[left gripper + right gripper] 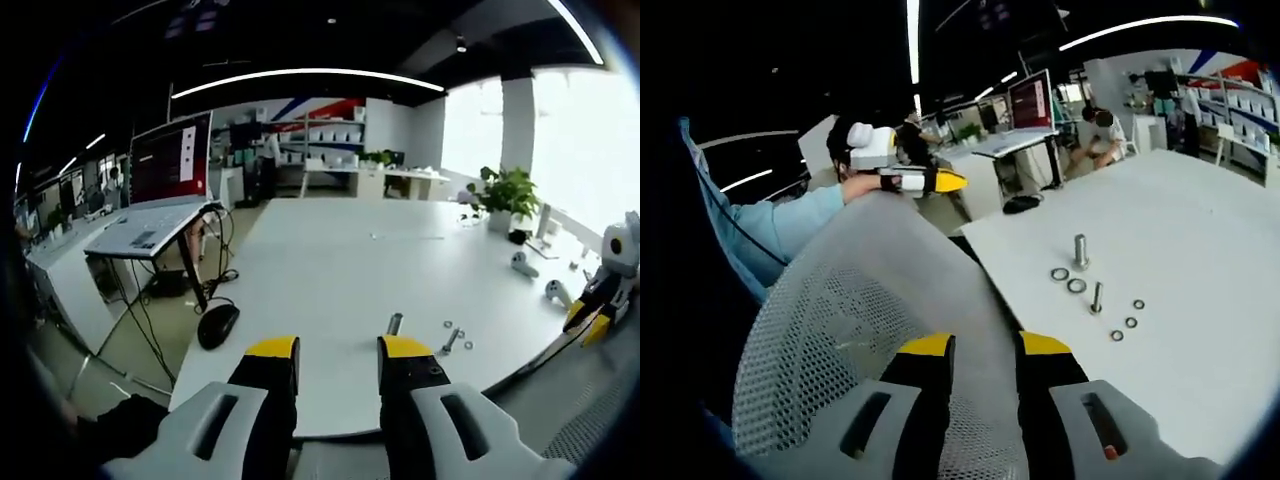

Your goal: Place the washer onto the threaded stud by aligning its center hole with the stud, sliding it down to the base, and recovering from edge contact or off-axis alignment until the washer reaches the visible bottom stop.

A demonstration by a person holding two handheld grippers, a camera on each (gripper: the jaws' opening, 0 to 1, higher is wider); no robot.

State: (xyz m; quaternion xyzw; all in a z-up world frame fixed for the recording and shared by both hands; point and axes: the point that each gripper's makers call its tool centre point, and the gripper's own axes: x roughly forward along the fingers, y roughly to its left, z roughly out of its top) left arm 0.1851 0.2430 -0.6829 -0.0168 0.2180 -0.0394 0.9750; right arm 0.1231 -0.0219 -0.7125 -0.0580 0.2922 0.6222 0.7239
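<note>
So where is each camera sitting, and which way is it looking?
Left gripper view: rides the left gripper, low at the white table's edge, facing across it; its yellow-tipped fingers show, and the right gripper at right.
Right gripper view: rides the right gripper, above a mesh chair back, facing the table; a blue sleeve and the left gripper show.
Shared: table, upright bolt, washers, laptop.

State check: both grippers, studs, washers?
left gripper: open, empty, above the table edge
right gripper: open, empty, over a mesh chair back
two studs: upright, bare
washers: flat on table, none threaded
</note>
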